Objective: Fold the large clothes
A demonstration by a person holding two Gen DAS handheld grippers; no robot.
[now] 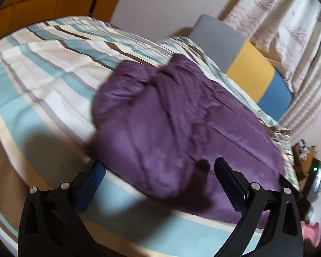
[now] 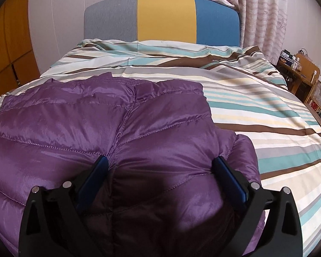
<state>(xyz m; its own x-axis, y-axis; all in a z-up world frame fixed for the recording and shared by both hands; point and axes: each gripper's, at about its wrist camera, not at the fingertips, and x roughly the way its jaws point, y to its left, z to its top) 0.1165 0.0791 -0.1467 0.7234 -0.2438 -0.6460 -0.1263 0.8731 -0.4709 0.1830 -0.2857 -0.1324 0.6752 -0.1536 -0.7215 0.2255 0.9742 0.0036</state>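
The bed (image 2: 246,98), under a striped duvet (image 2: 256,115), carries the purple jacket (image 2: 139,124) on its near half, left of the middle in the right wrist view; the jacket lies flat and partly folded, its long axis running roughly toward the headboard (image 2: 167,19). The right gripper (image 2: 160,169) stands wide open over the jacket's near end, puffy fabric bulging between its fingers but not pinched. The left gripper (image 1: 158,169) is also open at the jacket's near edge, holding nothing.
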